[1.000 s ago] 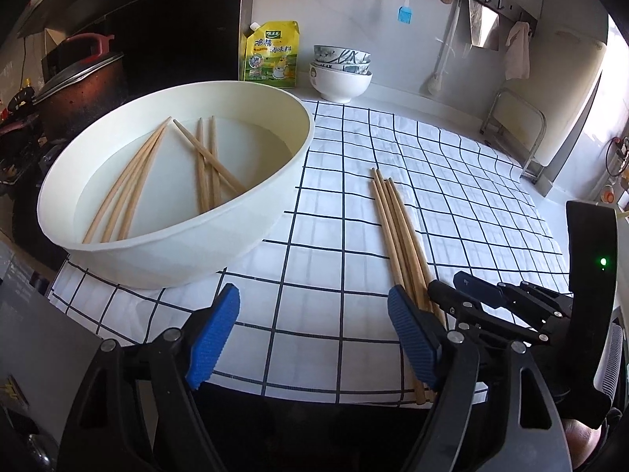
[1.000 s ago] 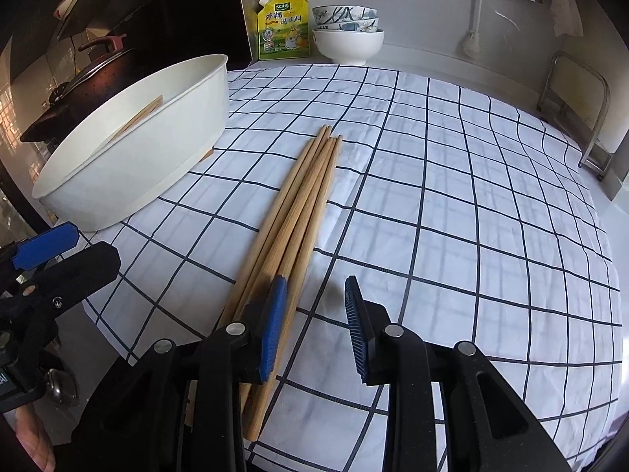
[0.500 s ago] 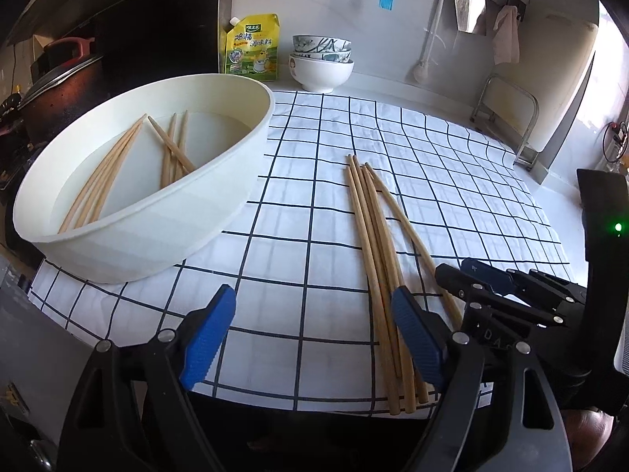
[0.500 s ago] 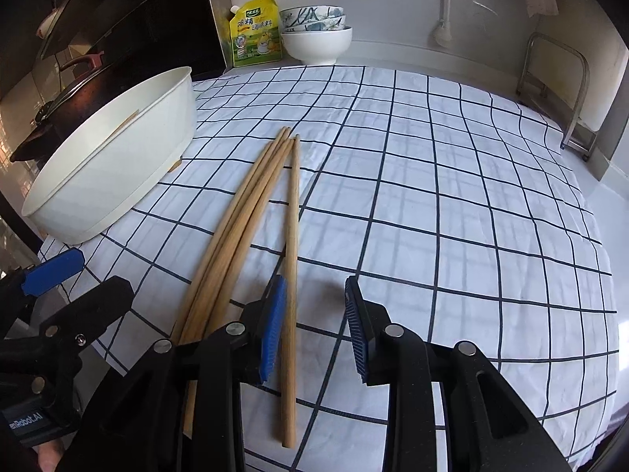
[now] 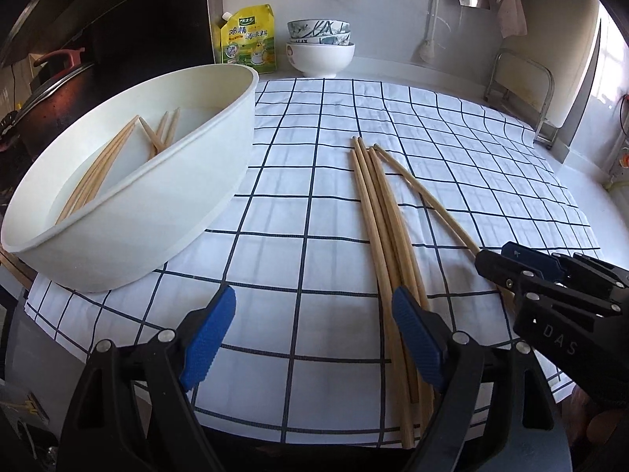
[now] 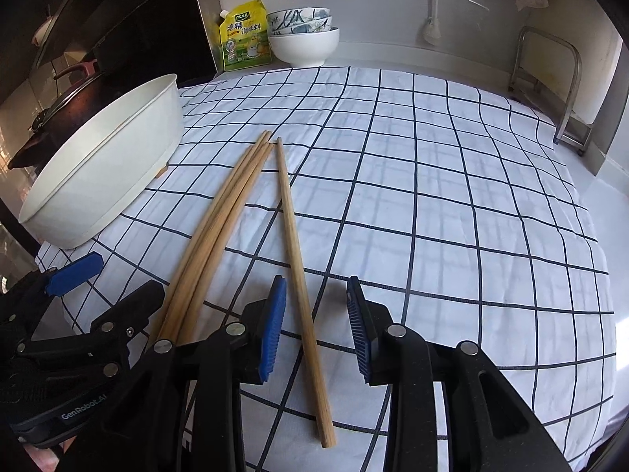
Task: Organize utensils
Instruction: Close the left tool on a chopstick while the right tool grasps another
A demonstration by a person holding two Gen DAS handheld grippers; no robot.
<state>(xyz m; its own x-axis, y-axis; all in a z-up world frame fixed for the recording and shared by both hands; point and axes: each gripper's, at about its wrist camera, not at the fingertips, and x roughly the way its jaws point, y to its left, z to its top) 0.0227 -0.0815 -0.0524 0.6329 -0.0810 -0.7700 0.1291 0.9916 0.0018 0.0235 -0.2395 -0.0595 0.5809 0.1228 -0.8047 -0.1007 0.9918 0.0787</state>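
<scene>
Three wooden chopsticks (image 5: 383,232) lie bundled on the checked cloth (image 5: 298,196), their near ends beside the right pad of my open left gripper (image 5: 314,338), which holds nothing. A single chopstick (image 6: 294,236) lies apart to the right of the bundle (image 6: 220,228). It runs between the fingers of my right gripper (image 6: 316,330), close to the left pad (image 6: 274,326), with no pad pressing on it. In the left wrist view that chopstick (image 5: 424,192) slants to the right gripper (image 5: 511,263). A white oval tub (image 5: 165,212) at left holds several chopsticks (image 5: 102,169).
Stacked bowls (image 5: 320,49) and a yellow pouch (image 5: 245,37) stand at the back wall. A dark lidded pot (image 6: 67,110) sits left of the tub. A wire rack (image 6: 550,82) stands at the right. The cloth's front edge (image 5: 314,438) lies just below the grippers.
One chopstick has been swung out of the bundle to the right and now lies between the right gripper's fingers. The left gripper has moved right and lower, toward the bundle.
</scene>
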